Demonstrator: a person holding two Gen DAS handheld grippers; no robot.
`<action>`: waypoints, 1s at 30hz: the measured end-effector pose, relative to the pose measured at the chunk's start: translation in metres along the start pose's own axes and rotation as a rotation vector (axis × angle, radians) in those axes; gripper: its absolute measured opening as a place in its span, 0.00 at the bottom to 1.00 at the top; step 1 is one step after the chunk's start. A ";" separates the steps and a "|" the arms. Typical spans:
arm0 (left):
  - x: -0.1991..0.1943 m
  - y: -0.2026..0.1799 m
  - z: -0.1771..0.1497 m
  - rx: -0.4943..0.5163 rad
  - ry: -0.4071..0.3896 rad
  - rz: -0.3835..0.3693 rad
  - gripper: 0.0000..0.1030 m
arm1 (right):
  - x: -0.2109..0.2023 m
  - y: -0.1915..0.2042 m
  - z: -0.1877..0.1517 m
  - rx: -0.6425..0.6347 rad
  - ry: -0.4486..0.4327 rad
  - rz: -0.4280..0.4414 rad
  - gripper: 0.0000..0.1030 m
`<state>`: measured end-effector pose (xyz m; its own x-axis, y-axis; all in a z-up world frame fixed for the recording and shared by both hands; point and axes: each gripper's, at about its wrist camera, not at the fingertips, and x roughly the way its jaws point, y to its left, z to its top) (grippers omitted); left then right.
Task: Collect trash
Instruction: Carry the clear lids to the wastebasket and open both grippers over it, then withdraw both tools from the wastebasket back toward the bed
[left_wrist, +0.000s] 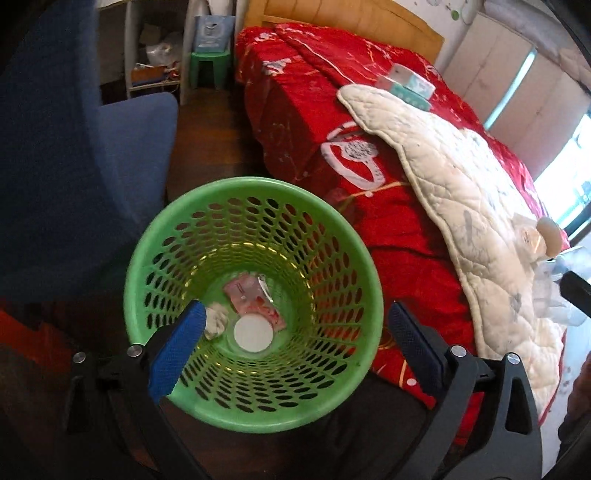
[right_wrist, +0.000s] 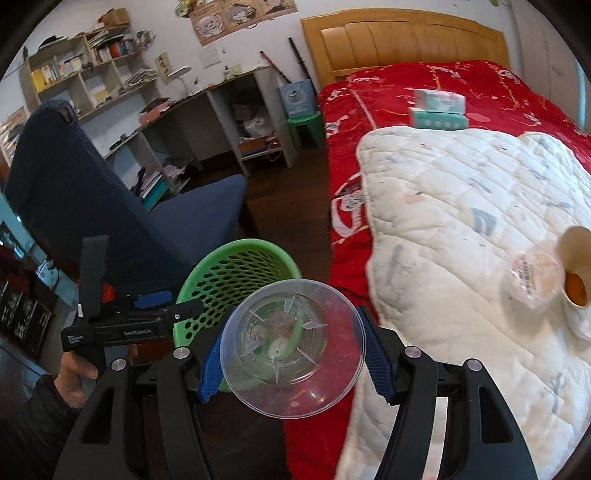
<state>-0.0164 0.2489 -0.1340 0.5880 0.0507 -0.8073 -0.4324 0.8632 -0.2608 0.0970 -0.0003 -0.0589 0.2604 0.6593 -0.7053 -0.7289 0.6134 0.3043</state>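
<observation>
Right wrist view gives the one legible piece of writing: white lettering reading "GenRobot.AI" along the black body of the left gripper (right_wrist: 153, 301), which a hand (right_wrist: 79, 373) in a dark sleeve holds over the green perforated plastic wastebasket (right_wrist: 236, 273). The label on the crumpled clear wrapper (right_wrist: 532, 282) lying on the white quilted blanket (right_wrist: 461, 206) is too blurred to read, as is the print on the two stacked pale-green tissue boxes (right_wrist: 437, 110) on the red patterned bedspread (right_wrist: 399, 85). Beside the wrapper lies a white paper cup (right_wrist: 574, 273) on its side with orange residue inside.

The right gripper (right_wrist: 291, 350) is partly closed, its blue ribbed pads pressing both sides of a clear round plastic cup (right_wrist: 291, 347), held mouth toward the camera between the basket and the bed edge.

In the left wrist view the left gripper (left_wrist: 295, 332) stands at its widest with nothing between the pads, poised above the basket (left_wrist: 255, 192). At the basket's bottom lie a white round lid (left_wrist: 254, 334), a pink wrapper (left_wrist: 255, 299) and a crumpled white tissue (left_wrist: 216, 321)
</observation>
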 end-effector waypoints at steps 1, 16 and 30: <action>-0.003 0.002 -0.001 -0.002 -0.005 0.003 0.94 | 0.002 0.003 0.001 -0.006 0.004 0.005 0.60; -0.050 0.038 -0.024 -0.029 -0.076 0.077 0.94 | 0.075 0.056 0.014 -0.079 0.104 0.079 0.60; -0.056 0.040 -0.026 -0.034 -0.091 0.067 0.94 | 0.105 0.065 0.028 -0.058 0.097 0.078 0.71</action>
<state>-0.0844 0.2671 -0.1133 0.6162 0.1547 -0.7723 -0.4947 0.8390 -0.2266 0.0946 0.1206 -0.0955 0.1412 0.6571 -0.7404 -0.7804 0.5341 0.3252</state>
